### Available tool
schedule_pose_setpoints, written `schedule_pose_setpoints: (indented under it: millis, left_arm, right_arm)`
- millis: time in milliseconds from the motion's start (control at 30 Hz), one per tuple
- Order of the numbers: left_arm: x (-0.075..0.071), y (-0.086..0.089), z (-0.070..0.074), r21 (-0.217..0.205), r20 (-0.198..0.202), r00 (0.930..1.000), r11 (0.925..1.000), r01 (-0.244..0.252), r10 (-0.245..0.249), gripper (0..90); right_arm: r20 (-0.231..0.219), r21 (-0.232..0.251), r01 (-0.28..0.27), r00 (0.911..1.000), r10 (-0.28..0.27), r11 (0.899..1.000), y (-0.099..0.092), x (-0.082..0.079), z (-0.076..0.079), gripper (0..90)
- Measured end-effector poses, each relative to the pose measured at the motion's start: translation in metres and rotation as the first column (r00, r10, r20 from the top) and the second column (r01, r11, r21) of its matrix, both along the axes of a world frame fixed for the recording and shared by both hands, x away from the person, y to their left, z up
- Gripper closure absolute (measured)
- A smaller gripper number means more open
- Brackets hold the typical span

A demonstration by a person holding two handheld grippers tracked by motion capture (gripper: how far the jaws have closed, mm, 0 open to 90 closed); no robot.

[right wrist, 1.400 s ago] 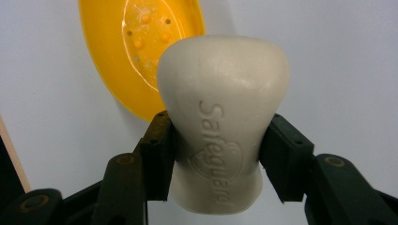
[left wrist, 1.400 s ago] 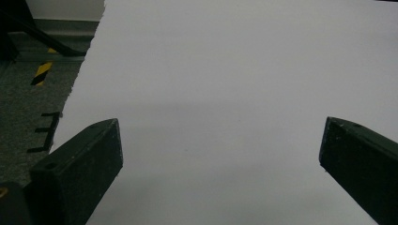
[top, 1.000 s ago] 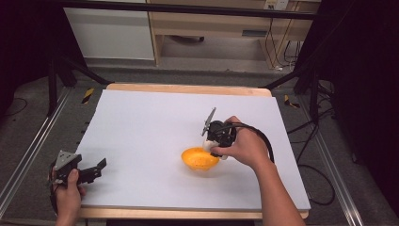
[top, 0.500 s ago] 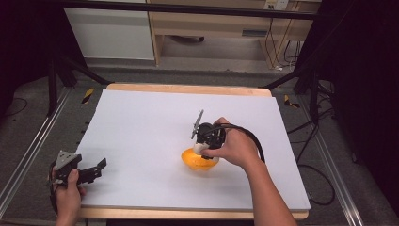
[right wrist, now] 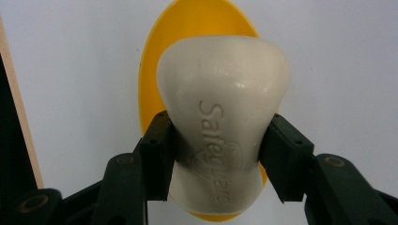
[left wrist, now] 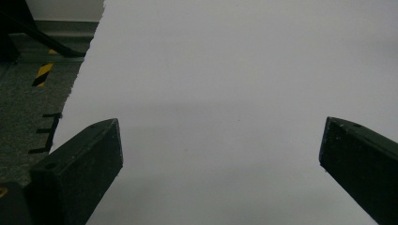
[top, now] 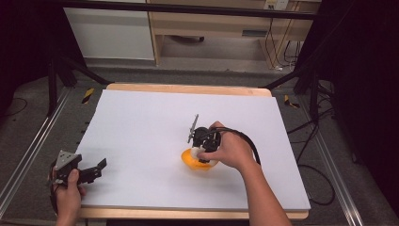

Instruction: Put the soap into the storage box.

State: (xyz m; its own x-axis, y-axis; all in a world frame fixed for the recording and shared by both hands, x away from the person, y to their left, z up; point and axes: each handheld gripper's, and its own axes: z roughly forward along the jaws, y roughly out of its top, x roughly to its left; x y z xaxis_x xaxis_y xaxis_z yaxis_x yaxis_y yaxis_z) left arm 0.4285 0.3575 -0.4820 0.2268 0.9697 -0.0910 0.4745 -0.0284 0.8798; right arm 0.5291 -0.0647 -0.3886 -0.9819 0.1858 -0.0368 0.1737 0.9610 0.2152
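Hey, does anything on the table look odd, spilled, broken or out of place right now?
Nothing stands out. The right gripper holds a cream soap bar squarely over the yellow dish, with no chips or spills visible. The left gripper sits open over the bare white table near its left edge.

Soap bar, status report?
Right gripper shut on soap bar, over yellow dish. Left gripper open, idle at the table's near-left edge. Nothing in the way.

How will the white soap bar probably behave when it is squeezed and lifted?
The soap bar looks stiff: the right tongs pinch its waist without denting it. Its glossy, rounded surface may be slippery. Released over the yellow dish, it would likely slide rather than roll.
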Motion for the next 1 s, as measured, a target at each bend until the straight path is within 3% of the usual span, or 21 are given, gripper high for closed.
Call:
schedule_pose_setpoints:
  millis: [233,300,367,533,667,1000]
  left_arm:
    - [0.000,0.000,0.000,0.003,-0.001,1.0000,1.0000,0.001,-0.001,0.0]
    - [0.000,0.000,0.000,0.002,-0.002,1.0000,1.0000,0.002,-0.002,0.0]
    - [0.000,0.000,0.000,0.002,-0.002,1.0000,1.0000,0.002,-0.002,0.0]
    - [0.000,0.000,0.000,0.001,-0.001,1.0000,1.0000,0.000,0.000,0.0]
    - [0.000,0.000,0.000,0.002,-0.001,1.0000,1.0000,0.000,0.000,0.0]
    - [0.000,0.000,0.000,0.004,0.000,1.0000,1.0000,-0.002,0.002,0.0]
  right_arm:
    - [0.005,0.004,-0.003,1.0000,0.003,1.000,0.005,-0.001,-0.006,49.1]
    - [0.010,-0.001,-0.006,0.9999,0.006,1.000,0.006,-0.002,-0.007,43.6]
    - [0.028,0.022,-0.006,0.9996,0.005,1.000,0.005,-0.003,-0.005,37.1]
    - [0.024,0.057,0.023,0.9994,-0.025,0.998,0.000,-0.004,0.001,36.2]
    - [0.030,0.070,0.026,0.9992,-0.028,0.997,-0.007,-0.002,0.005,33.8]
    - [0.038,0.122,0.102,0.9935,-0.107,0.987,-0.031,-0.002,0.009,19.8]
